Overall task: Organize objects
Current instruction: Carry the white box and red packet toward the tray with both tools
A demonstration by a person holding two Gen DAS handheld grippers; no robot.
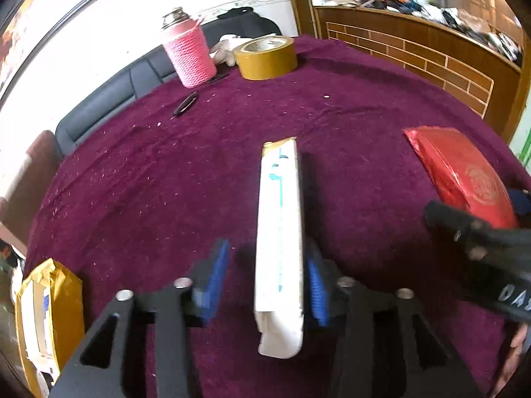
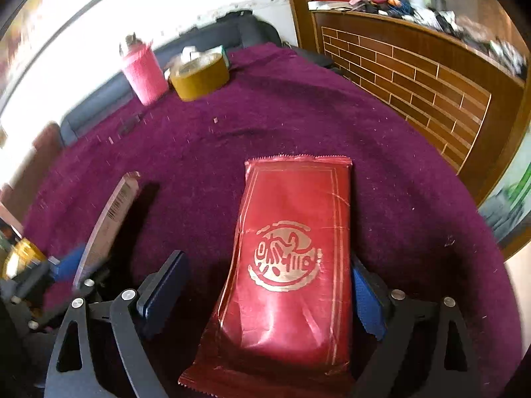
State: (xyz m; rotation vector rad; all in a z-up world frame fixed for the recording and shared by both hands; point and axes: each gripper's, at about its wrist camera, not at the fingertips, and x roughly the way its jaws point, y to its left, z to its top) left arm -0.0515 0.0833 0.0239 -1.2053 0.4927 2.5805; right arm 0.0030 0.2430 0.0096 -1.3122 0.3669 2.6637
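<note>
Right now both grippers are hovering over the near part of a round table (image 1: pixel 199 172) covered in a maroon cloth. The left gripper (image 1: pixel 268 285) is holding its jaws apart around a long white box (image 1: pixel 280 232) standing on its narrow edge; the right blue pad (image 1: pixel 317 293) is lying against the box's side, while the left pad is standing clear of it, so nothing is being pinched. The right gripper (image 2: pixel 268 295) is spreading its jaws wide around a red foil packet (image 2: pixel 292 252) lying flat on the cloth toward the table's right edge; the right pad (image 2: pixel 366 308) is sitting just beside the packet, and the left pad is staying well off it. Box and packet are sitting side by side, apart, the box to the packet's left. At the far edge of the table a pink-wrapped bottle (image 1: pixel 189 53) is standing upright, with a roll of brown tape (image 1: pixel 265 58) just beside it. A yellow padded envelope (image 1: pixel 46 311) is showing at the table's near left edge.
</note>
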